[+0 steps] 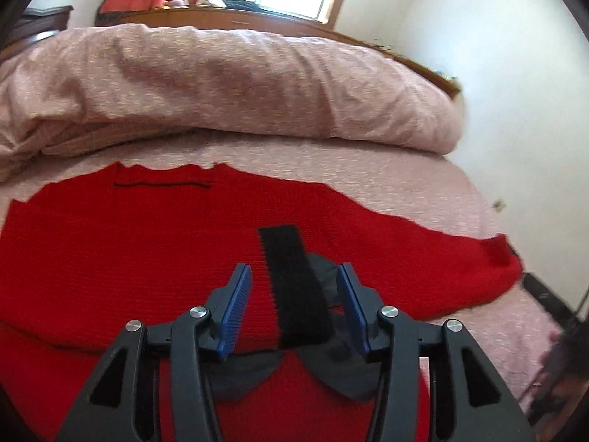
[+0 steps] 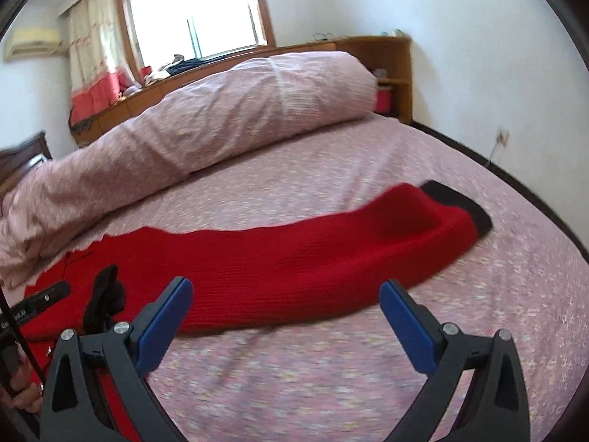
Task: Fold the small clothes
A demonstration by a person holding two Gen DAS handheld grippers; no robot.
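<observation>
One red sweater beneath left gripper.

Bright daylight from the blown-out window (glaring white); fisheye edges bend, slightly blurred.

Pink floral bedsheet, rolled pink quilt, wooden headboard, window, curtain

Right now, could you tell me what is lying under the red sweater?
The red sweater lies spread on the pink floral bedsheet, which shows all around it. Whatever lies beneath its body is covered. Its black cuff rests on top, between the open left gripper fingers.
</observation>
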